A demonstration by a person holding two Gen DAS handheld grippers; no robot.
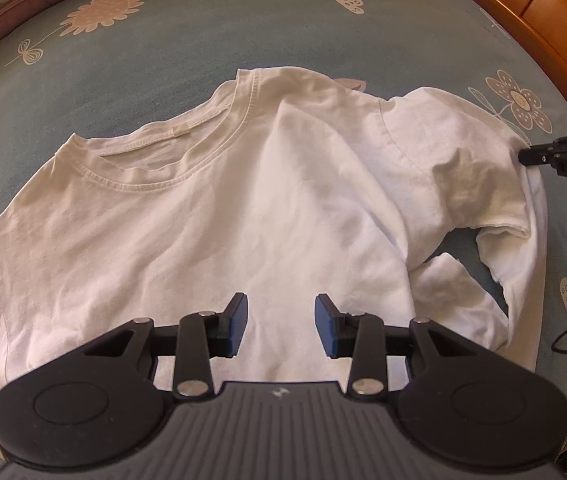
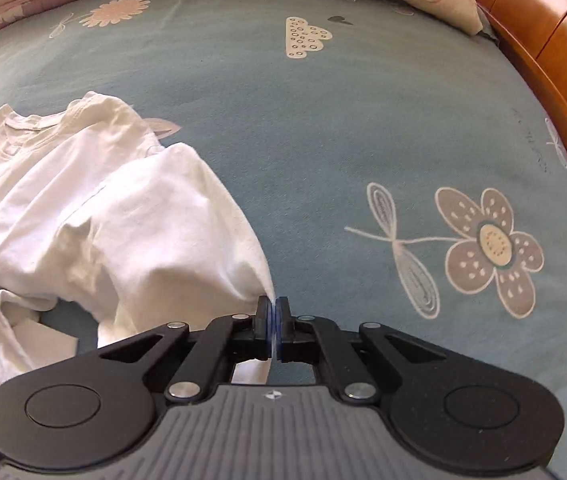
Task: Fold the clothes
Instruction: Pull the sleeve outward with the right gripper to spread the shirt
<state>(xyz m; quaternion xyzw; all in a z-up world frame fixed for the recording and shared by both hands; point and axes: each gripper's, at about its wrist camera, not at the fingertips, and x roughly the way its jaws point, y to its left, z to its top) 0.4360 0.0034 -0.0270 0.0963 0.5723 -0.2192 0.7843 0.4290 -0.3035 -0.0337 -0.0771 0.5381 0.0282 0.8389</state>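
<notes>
**Sleeve edge pinched, ready to fold in**

White shirt (image 1: 211, 208) spread front-up on the bed (image 1: 211, 28), collar at the far side from both grippers. Right gripper (image 2: 274, 322) clamped tight, pads together on a thin fold at the sleeve (image 2: 171, 232) edge, just ahead and left of its tips. Seen from the left wrist view, that same right gripper (image 1: 531, 156) bites the cloth at the sleeve's outer edge, far right. Sleeve bunched and lifted into a ridge there, probably because the pinch pulls it up off the bed; hem below it rumpled, a patch of sheet showing through.

Left gripper (image 1: 280, 326) partly open, holding nothing, hovering over the shirt's lower middle with cloth directly ahead of and beneath the pads. Likely placed there to pin or steady the body while the sleeve gets carried across. Fold barely begun by the look of it: body flat, other sleeve off to the left, untouched.
</notes>
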